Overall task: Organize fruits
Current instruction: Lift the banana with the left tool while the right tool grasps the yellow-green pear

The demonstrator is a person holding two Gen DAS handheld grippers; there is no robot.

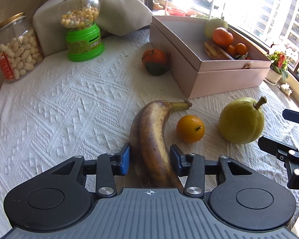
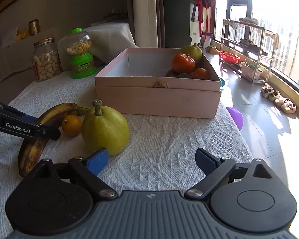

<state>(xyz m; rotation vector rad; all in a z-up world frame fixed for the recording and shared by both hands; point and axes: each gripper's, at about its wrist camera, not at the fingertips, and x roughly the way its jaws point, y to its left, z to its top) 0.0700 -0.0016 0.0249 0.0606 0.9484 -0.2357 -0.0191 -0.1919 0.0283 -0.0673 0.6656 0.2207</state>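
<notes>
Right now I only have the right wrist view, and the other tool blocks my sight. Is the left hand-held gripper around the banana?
Observer: Yes. The left hand-held gripper straddles the banana, one blue pad close on each side. I cannot tell whether it is clamped.
Operator: Is any loose fruit hidden from me?
Observer: One. An orange with a green patch sits on the cloth beside the box, on the side away from you.

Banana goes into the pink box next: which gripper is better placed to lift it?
Left. The left gripper already straddles the banana, pads on both sides. The right gripper is open over bare cloth, beside the pear.
</notes>
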